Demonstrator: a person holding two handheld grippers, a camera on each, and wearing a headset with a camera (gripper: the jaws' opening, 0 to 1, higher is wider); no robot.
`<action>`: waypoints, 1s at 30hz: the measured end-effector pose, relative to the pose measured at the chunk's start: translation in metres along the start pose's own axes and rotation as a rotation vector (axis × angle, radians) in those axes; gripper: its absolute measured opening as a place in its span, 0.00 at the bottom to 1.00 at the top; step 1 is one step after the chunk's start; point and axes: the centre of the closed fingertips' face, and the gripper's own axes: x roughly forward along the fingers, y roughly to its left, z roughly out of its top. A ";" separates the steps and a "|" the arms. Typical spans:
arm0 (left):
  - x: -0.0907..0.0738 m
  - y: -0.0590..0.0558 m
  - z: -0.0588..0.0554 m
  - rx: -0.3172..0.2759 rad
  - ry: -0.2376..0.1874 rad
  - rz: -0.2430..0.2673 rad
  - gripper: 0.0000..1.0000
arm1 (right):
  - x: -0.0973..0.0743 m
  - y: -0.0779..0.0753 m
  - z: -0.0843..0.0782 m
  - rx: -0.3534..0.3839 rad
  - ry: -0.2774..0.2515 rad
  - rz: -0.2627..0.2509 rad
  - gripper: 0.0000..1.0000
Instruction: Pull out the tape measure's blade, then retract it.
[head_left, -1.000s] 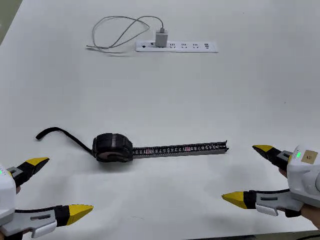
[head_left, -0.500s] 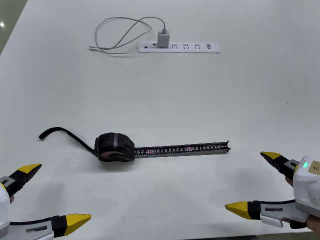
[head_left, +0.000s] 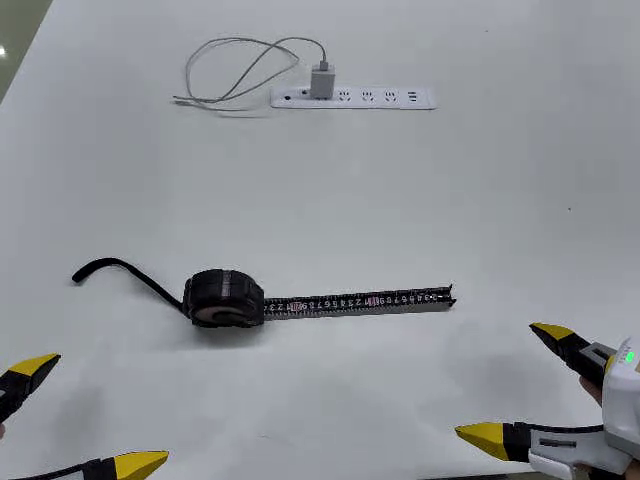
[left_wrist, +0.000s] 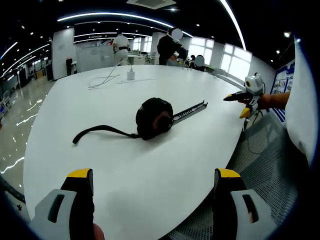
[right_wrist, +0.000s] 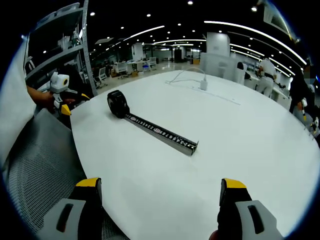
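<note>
Tape measure (head_left: 224, 298) lay with blade (head_left: 360, 300) out; left gripper (head_left: 108, 409) and right gripper (head_left: 498, 380) fingers spread wide, empty. We feared unguided retraction whipping it.

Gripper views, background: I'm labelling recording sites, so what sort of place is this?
Probably a large open-plan office or lab: rows of desks in the distance, long ceiling strip lights overhead, and metal shelving beside the table.

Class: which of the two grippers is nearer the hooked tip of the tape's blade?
The right gripper: the blade tip points toward its side, while the left gripper sits on the far side of the case.
</note>
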 end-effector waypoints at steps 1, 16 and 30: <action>0.000 0.000 0.001 0.001 0.000 0.000 0.99 | 0.000 0.000 0.000 0.002 -0.002 -0.001 0.97; 0.001 -0.003 0.002 -0.004 -0.005 -0.003 0.99 | 0.004 0.003 0.002 -0.009 -0.003 0.010 0.96; 0.012 -0.014 0.009 0.032 -0.005 0.010 0.95 | 0.004 0.005 0.002 -0.013 -0.001 0.010 0.96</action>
